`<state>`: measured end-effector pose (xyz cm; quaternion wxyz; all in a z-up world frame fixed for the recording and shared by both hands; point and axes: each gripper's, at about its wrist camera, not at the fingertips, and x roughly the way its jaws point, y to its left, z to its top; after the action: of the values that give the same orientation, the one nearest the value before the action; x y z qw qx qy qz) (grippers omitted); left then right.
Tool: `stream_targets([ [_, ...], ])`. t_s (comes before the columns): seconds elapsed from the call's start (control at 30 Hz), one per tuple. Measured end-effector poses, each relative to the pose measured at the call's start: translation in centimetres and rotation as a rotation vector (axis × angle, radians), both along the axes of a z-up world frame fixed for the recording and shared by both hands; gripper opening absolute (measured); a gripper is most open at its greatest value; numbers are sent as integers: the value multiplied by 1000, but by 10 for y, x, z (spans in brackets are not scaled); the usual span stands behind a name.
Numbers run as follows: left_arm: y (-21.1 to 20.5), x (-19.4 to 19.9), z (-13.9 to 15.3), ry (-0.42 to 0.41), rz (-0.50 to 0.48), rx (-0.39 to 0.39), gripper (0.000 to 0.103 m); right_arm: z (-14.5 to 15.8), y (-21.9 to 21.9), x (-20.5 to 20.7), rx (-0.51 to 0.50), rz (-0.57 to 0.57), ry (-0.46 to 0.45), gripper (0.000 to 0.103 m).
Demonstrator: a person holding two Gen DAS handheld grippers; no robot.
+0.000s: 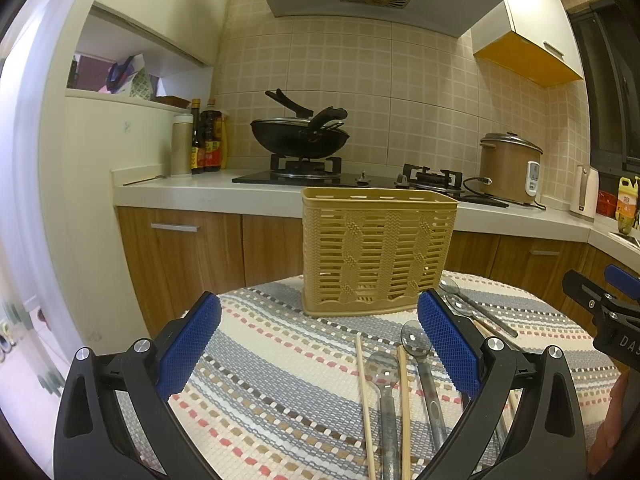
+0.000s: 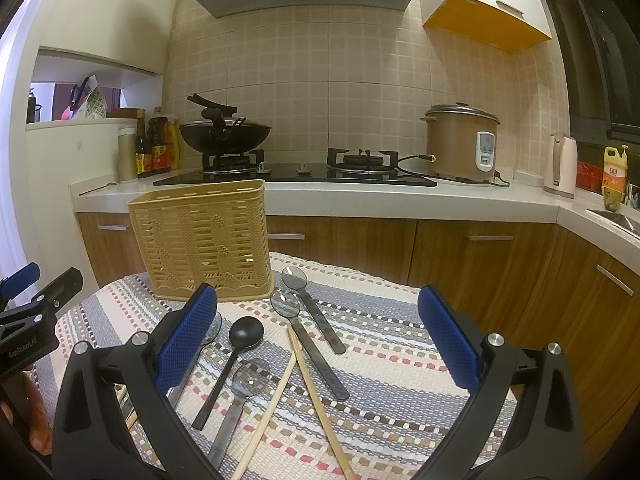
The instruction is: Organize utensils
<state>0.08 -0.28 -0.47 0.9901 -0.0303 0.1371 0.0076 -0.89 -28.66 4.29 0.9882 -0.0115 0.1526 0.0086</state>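
Both tongs stand wide and hold nothing. The left tongs (image 1: 319, 344) hover over the near part of the tabletop (image 1: 280, 360), which is covered by a striped woven cloth. The right tongs (image 2: 318, 336) hover over the same cloth, a little more to the right.

The basket (image 1: 378, 252) is yellow plastic with slotted walls. It stands upright at the far side of the tabletop, and no utensil shows above its rim.

All utensils lie flat on the cloth, in front of the basket and to its right. In the right wrist view, two clear spoons (image 2: 294, 280) with dark handles lie side by side just beside the right front corner of the basket. A black spoon (image 2: 245, 333) lies nearer, with its bowl toward the basket. Another clear spoon (image 2: 250, 376) lies just beside it, closer to the camera. Two chopsticks (image 2: 308, 376) cross each other near their far tips. In the left wrist view, a second pair of chopsticks (image 1: 364, 396) lies between the left tongs, with one more clear spoon (image 1: 383, 372) between them.

Behind the tabletop stands a kitchen counter with a wok (image 2: 224, 136) on the stove and a rice cooker (image 2: 462, 142).
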Motion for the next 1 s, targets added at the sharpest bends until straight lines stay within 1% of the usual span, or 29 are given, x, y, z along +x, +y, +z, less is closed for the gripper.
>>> stream_targets([
  [0.5, -1, 0, 0, 2, -1, 1, 95, 0, 0, 1, 4, 0, 8, 96],
  [0.67, -2, 3, 0, 22, -5, -4, 95, -2, -2, 5, 4, -7, 32, 96],
  [0.7, -1, 5, 0, 31, -13, -8, 95, -2, -5, 6, 17, -4, 47, 96],
  [0.77, 3, 12, 0, 79, -38, -21, 95, -2, -11, 12, 46, 18, 86, 96],
  [0.8, 5, 20, 0, 133, -39, -12, 95, -2, -14, 19, 46, 15, 131, 95],
  [0.83, 7, 25, -2, 170, -50, -4, 95, -2, -18, 26, 41, 10, 173, 95],
  [0.87, 10, 32, -3, 221, -80, -1, 90, -2, -21, 32, 42, 14, 199, 93],
  [0.9, 15, 38, -5, 261, -116, -10, 85, -1, -28, 42, 53, 42, 255, 87],
  [0.93, 18, 44, -6, 311, -152, -22, 85, -2, -32, 48, 58, 59, 289, 84],
  [0.97, 21, 51, -9, 363, -186, -35, 84, -3, -38, 59, 65, 80, 349, 78],
  [1.0, 24, 61, -14, 445, -236, -56, 78, -4, -42, 69, 67, 94, 397, 71],
])
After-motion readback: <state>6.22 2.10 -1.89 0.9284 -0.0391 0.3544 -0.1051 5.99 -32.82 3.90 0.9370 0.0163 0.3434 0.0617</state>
